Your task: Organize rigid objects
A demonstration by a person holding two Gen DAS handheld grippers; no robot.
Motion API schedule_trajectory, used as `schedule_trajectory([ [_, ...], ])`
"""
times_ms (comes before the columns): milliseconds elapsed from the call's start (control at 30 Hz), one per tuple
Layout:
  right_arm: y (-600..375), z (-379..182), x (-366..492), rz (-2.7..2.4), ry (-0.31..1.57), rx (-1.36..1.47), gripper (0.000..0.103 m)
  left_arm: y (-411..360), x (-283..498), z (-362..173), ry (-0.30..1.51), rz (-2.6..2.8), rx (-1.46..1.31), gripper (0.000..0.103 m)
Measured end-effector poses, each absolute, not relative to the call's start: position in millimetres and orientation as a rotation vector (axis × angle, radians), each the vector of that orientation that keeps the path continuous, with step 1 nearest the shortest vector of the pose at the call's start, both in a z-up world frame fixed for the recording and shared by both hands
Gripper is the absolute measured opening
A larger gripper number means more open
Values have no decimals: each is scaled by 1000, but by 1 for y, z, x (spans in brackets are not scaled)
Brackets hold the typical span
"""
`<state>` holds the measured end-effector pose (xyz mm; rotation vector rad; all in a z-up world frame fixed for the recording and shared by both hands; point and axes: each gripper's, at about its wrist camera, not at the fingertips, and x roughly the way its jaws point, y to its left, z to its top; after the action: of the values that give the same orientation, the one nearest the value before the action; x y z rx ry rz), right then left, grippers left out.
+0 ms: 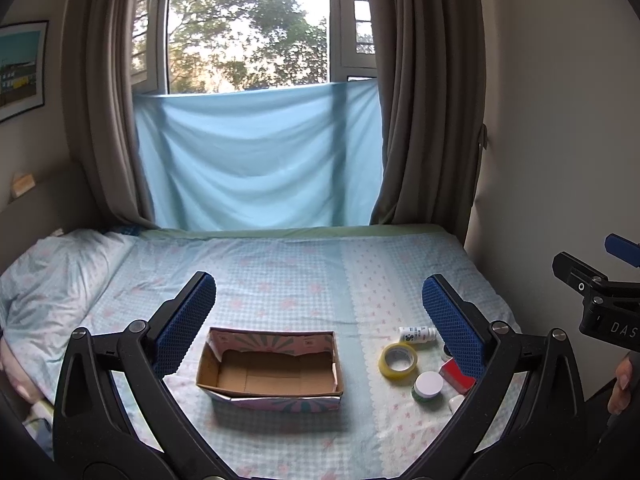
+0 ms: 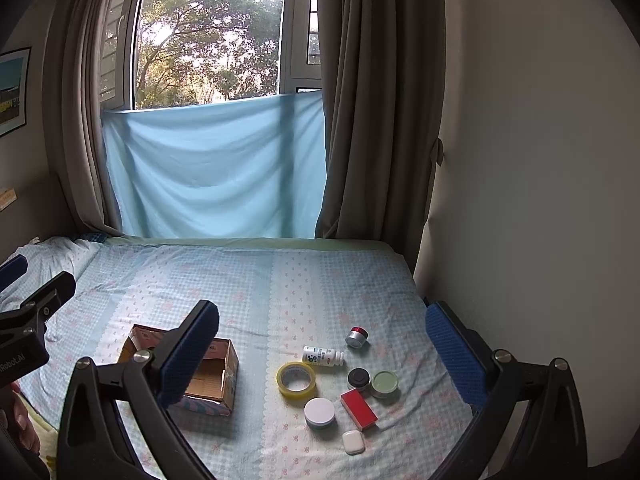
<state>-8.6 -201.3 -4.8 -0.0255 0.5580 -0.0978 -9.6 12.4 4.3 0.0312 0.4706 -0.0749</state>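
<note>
Left tongs [image 1: 320, 312]: spread wide, nothing between the blue pads, held above the bed [image 1: 280, 276] at the lower middle of the left wrist view.
Cardboard box [image 1: 272, 368]: open-topped and empty, lower centre of the left wrist view, lower left of the right wrist view, resting on the checked sheet.
Tape roll [image 2: 296, 378]: yellow, lying flat just right of the box, lower centre of the right wrist view.
White bottle [image 2: 322, 356]: on its side, just behind the tape roll.
White-lidded jar [image 2: 319, 412]: in front of the tape, beside the red box [image 2: 359, 408].
Black cap [image 2: 358, 378] and green-lidded tin [image 2: 384, 383]: side by side behind the red box.
Silver-and-red jar [image 2: 357, 336]: furthest back of the cluster.
White case [image 2: 353, 442]: nearest the lower edge.
Right tongs [image 2: 322, 340]: spread wide, holding nothing, framing the cluster.
</note>
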Motion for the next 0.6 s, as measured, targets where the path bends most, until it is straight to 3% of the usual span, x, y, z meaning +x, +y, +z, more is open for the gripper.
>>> schedule_trajectory([
  [600,-199,-7,-9,-99,555,-25,103,16,-12,5,461,-69,23,102],
])
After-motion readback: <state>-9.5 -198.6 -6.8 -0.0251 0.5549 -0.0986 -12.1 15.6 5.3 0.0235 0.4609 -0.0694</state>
